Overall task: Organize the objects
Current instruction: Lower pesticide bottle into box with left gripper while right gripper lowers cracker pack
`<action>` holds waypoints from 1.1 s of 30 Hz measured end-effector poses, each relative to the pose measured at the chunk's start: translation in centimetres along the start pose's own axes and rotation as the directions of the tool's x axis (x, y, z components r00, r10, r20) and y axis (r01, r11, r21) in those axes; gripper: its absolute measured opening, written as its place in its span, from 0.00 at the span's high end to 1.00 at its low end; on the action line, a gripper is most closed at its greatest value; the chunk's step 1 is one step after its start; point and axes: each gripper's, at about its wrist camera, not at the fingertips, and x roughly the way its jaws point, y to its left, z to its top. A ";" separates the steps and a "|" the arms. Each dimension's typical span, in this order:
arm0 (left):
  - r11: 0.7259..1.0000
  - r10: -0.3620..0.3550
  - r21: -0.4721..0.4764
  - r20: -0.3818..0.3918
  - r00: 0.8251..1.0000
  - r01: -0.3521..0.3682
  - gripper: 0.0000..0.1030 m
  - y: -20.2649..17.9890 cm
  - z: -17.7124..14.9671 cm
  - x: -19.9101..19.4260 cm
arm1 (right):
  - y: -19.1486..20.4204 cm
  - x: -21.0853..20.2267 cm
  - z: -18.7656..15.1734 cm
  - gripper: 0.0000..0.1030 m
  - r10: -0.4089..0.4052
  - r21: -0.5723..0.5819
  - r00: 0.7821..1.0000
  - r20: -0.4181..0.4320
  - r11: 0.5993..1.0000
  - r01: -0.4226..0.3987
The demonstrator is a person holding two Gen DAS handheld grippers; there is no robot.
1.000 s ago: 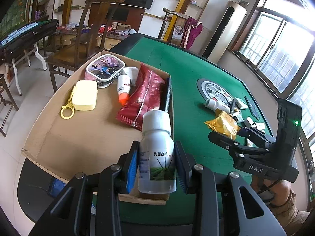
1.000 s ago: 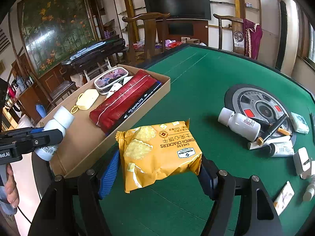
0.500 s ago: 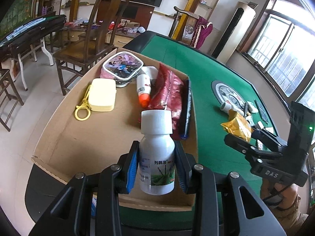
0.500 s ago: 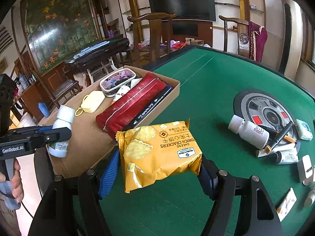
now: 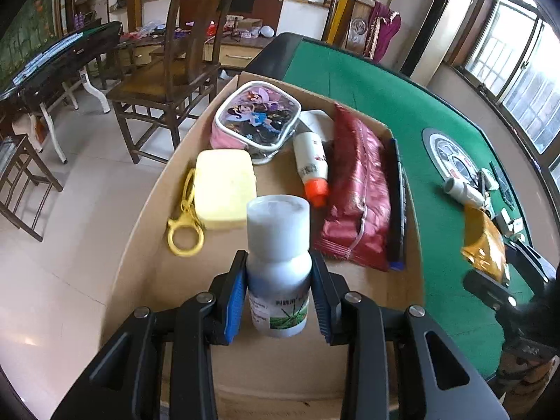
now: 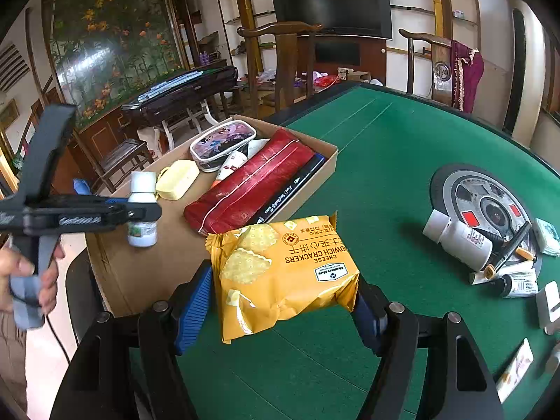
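My left gripper [image 5: 279,301] is shut on a small white bottle [image 5: 279,269] with a green label, held upright over the near end of the cardboard box [image 5: 140,245]. The right wrist view shows the same bottle [image 6: 141,210] hanging above the box [image 6: 140,273]. My right gripper [image 6: 283,301] is shut on a yellow pack of cheese sandwich crackers [image 6: 283,269], held above the green table [image 6: 385,161] beside the box. Inside the box lie a cartoon pouch [image 5: 259,119], a yellow case [image 5: 224,189] with a clasp, an orange-capped tube [image 5: 311,168], a red packet [image 5: 360,189] and a dark pen [image 5: 395,203].
On the table's right side a round grey dial [image 6: 486,206] has a white bottle [image 6: 458,241], pens and small tubes lying around it. Wooden chairs [image 5: 171,70] and a dark keyboard stand [image 6: 182,94] are on the floor past the box. A hand [image 6: 21,273] grips the left tool's handle.
My left gripper has carried the white bottle leftward and deeper over the box, a little lower. The right gripper with the crackers has stayed where it was.
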 end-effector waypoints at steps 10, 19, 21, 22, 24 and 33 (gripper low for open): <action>0.998 0.032 0.054 -0.067 0.997 -0.029 0.67 -0.7 2.6 2.4 | 0.2 -0.1 0.0 0.26 0.007 0.001 1.000 0.008 1.000 -0.007; 0.994 0.069 0.090 -0.141 0.988 -0.057 0.67 -2.5 4.4 4.5 | 0.4 -0.4 0.0 0.26 0.011 0.001 1.000 0.015 1.000 -0.011; 0.994 0.084 0.085 -0.164 0.983 -0.071 0.67 -2.6 4.8 4.6 | 0.5 -0.5 -0.1 0.25 0.014 0.000 1.000 0.018 1.000 -0.014; 0.993 0.094 0.091 -0.168 0.981 -0.080 0.67 -2.8 4.9 4.6 | 0.6 -0.5 -0.1 0.26 0.016 -0.001 1.000 0.018 1.000 -0.016; 0.990 0.112 0.100 -0.167 0.980 -0.096 0.67 -3.2 5.2 4.6 | 0.7 -0.5 -0.2 0.25 0.020 -0.002 1.000 0.020 1.000 -0.020; 0.996 0.079 0.037 -0.136 0.987 -0.075 0.65 -3.2 6.5 4.9 | 1.3 -0.4 -0.7 0.25 0.031 -0.005 0.999 0.013 1.000 -0.031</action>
